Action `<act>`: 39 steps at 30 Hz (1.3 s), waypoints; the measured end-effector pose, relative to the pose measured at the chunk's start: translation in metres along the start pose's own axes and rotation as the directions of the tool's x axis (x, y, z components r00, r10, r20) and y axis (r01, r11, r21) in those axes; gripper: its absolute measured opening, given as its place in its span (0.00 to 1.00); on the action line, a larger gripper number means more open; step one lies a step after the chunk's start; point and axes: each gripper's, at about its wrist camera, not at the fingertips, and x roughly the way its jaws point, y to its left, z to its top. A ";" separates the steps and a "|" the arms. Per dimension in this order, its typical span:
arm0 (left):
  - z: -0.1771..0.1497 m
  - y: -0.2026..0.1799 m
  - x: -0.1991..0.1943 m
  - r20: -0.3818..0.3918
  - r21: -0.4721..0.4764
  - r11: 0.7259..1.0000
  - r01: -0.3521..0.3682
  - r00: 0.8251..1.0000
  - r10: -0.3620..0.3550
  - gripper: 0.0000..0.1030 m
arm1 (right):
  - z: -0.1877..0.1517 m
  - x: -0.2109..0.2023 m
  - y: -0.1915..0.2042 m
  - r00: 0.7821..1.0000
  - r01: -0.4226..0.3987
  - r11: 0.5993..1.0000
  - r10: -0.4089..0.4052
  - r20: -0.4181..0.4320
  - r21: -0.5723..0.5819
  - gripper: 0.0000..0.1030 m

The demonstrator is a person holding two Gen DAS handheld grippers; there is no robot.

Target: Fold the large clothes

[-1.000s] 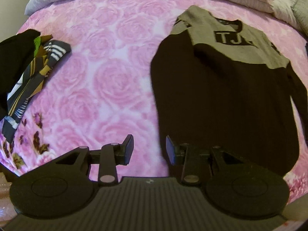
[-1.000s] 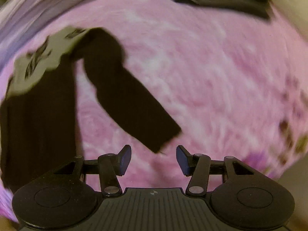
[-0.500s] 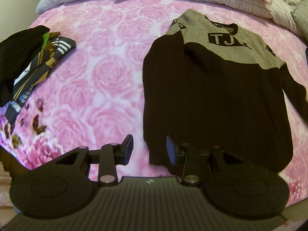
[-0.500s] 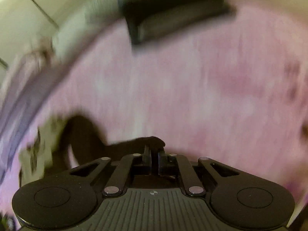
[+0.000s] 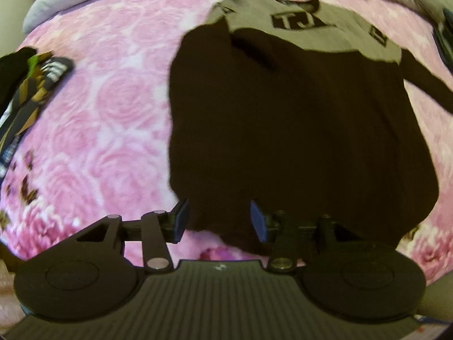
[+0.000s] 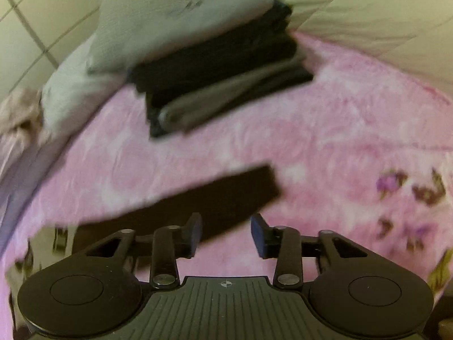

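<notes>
While both grippers stand spread and empty, the sweater (image 5: 297, 130) fills the frame's centre, its hem just ahead of the left gripper (image 5: 217, 221); the sleeve (image 6: 198, 204) runs leftward before the right gripper (image 6: 226, 233).

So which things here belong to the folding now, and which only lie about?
In the job:
sweater
its sleeve
left gripper, open
right gripper, open

Lying about:
folded stack
striped clothes
pillows

A pink rose-print bed (image 5: 119, 107) carries a spread sweater (image 5: 297, 130) and folded clothes (image 6: 220, 76).
</notes>
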 end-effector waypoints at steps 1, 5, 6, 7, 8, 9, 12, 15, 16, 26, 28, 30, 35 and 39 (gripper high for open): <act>0.001 -0.004 0.009 -0.001 0.019 1.000 0.000 1.000 0.000 0.42 | -0.012 0.000 0.000 0.999 -0.005 1.000 0.004 -0.036 -0.015 0.37; 0.007 -0.010 0.045 -0.025 0.088 0.995 -0.037 0.999 0.039 0.40 | -0.056 0.003 0.006 0.988 0.015 0.999 -0.022 -0.152 -0.042 0.37; 0.010 -0.008 0.054 -0.037 0.109 0.993 -0.048 0.998 0.053 0.33 | -0.064 0.003 0.008 0.985 0.017 0.999 -0.024 -0.172 -0.040 0.37; 0.012 -0.005 0.059 -0.048 0.123 0.991 -0.054 0.997 0.060 0.10 | -0.073 0.003 0.010 0.982 0.017 0.999 -0.025 -0.187 -0.041 0.37; 0.016 0.001 0.062 -0.049 0.128 0.990 -0.056 0.997 0.063 0.08 | -0.082 0.005 0.014 0.980 0.019 0.999 -0.028 -0.196 -0.044 0.37; 0.020 0.010 0.059 -0.032 0.123 0.991 -0.060 0.997 0.064 0.08 | -0.086 0.003 0.018 0.979 0.020 0.999 -0.030 -0.203 -0.050 0.37; 0.041 0.062 0.036 0.065 0.062 0.989 -0.137 0.989 0.133 0.07 | -0.096 -0.006 0.034 0.981 0.013 0.997 -0.027 -0.190 -0.074 0.37; 0.070 0.140 0.013 0.145 -0.047 0.971 -0.235 0.960 0.240 0.07 | -0.104 -0.013 0.052 0.986 0.013 0.998 -0.024 -0.162 -0.069 0.37; 0.080 0.165 0.008 0.162 -0.064 0.960 -0.273 0.946 0.280 0.07 | -0.106 -0.016 0.058 0.987 0.015 0.998 -0.024 -0.156 -0.059 0.37; 0.140 0.310 0.084 0.029 -0.178 0.933 -0.313 0.946 0.323 0.16 | -0.177 -0.013 0.140 0.977 -0.021 0.996 0.000 -0.215 -0.092 0.37; 0.128 0.308 0.103 -0.024 -0.156 0.930 -0.332 0.943 0.333 0.16 | -0.191 -0.013 0.150 0.972 -0.032 0.994 0.007 -0.234 -0.105 0.37; 0.105 0.307 0.109 -0.060 -0.174 0.937 -0.302 0.953 0.296 0.19 | -0.202 -0.018 0.152 0.968 -0.043 0.991 0.010 -0.250 -0.124 0.37; 0.043 0.278 0.078 -0.082 -0.220 0.964 -0.149 0.988 0.133 0.25 | -0.219 -0.037 0.128 0.960 -0.042 0.993 0.009 -0.279 -0.112 0.44; 0.000 0.212 0.048 -0.071 -0.136 0.971 0.198 0.975 -0.208 0.37 | -0.231 -0.038 0.102 0.953 -0.083 0.995 0.064 -0.295 -0.052 0.47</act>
